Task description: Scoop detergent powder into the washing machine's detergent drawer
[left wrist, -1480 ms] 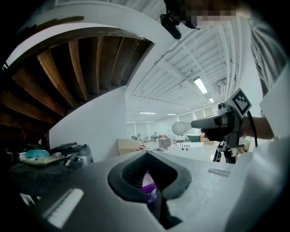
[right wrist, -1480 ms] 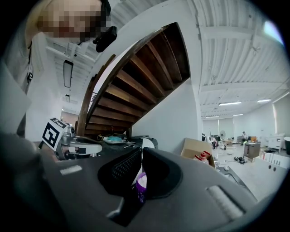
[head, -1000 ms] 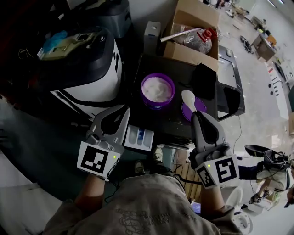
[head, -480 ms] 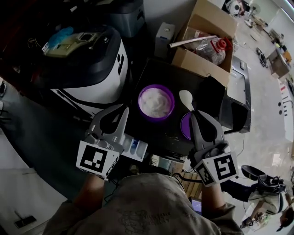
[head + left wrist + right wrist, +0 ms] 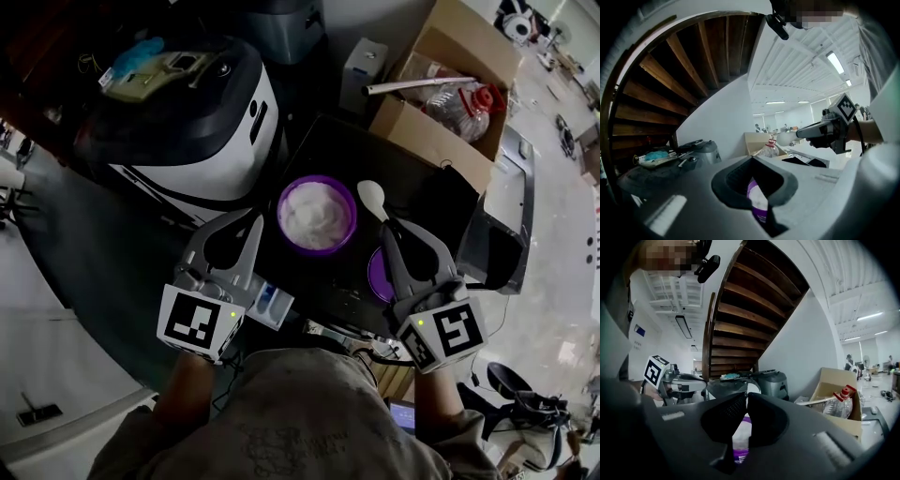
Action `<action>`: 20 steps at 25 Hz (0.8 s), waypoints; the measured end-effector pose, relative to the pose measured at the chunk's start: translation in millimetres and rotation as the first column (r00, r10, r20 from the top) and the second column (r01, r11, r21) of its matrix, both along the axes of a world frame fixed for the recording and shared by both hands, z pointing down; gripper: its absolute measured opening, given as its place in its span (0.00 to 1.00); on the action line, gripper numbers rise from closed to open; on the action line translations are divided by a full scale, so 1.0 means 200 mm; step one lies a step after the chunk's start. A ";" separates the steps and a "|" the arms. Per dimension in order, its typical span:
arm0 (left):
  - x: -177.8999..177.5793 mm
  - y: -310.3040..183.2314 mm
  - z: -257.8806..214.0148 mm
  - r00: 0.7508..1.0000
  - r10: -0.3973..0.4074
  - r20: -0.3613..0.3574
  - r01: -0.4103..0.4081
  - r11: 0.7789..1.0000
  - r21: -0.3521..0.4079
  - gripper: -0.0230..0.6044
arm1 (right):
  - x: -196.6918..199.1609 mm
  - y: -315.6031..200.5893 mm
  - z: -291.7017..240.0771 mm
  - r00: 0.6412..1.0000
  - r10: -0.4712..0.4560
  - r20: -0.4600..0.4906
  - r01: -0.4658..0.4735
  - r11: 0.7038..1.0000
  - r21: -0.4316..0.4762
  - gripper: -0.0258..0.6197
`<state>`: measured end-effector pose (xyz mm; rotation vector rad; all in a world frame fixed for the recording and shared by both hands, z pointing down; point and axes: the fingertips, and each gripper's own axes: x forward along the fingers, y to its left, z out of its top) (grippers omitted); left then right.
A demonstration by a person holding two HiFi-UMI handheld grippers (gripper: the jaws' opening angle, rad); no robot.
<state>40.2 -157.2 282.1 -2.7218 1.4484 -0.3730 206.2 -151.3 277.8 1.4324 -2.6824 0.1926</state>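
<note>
My right hand-held gripper (image 5: 386, 225) pinches the spoon (image 5: 372, 198) just beside the tub (image 5: 317, 214); the left hand-held gripper (image 5: 251, 228) is pressed together, empty, near the drawer (image 5: 269, 302). I'd dip shallow and lift level.

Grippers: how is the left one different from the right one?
The right gripper is shut on a white spoon; the left gripper is shut on nothing. The left gripper is at the purple tub's left side, the right gripper at its right. Both are grey.
</note>
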 end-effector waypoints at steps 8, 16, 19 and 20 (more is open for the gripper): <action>0.02 -0.05 0.04 0.999 -0.028 0.034 0.029 1.000 -0.011 0.04 | 0.00 -0.10 0.09 0.999 -0.053 -0.001 0.053 0.997 -0.048 0.10; -0.03 -0.11 0.08 0.999 -0.014 0.051 0.014 1.000 -0.010 0.04 | -0.06 -0.18 0.23 0.997 -0.079 -0.026 0.075 0.988 -0.135 0.09; -0.06 -0.13 0.11 0.999 -0.007 0.053 0.008 1.000 -0.020 0.04 | -0.09 -0.20 0.33 0.996 -0.079 -0.041 0.069 0.978 -0.197 0.09; -0.07 -0.13 0.12 0.999 -0.004 0.052 0.005 1.000 -0.024 0.04 | -0.10 -0.20 0.36 0.995 -0.082 -0.054 0.069 0.975 -0.211 0.10</action>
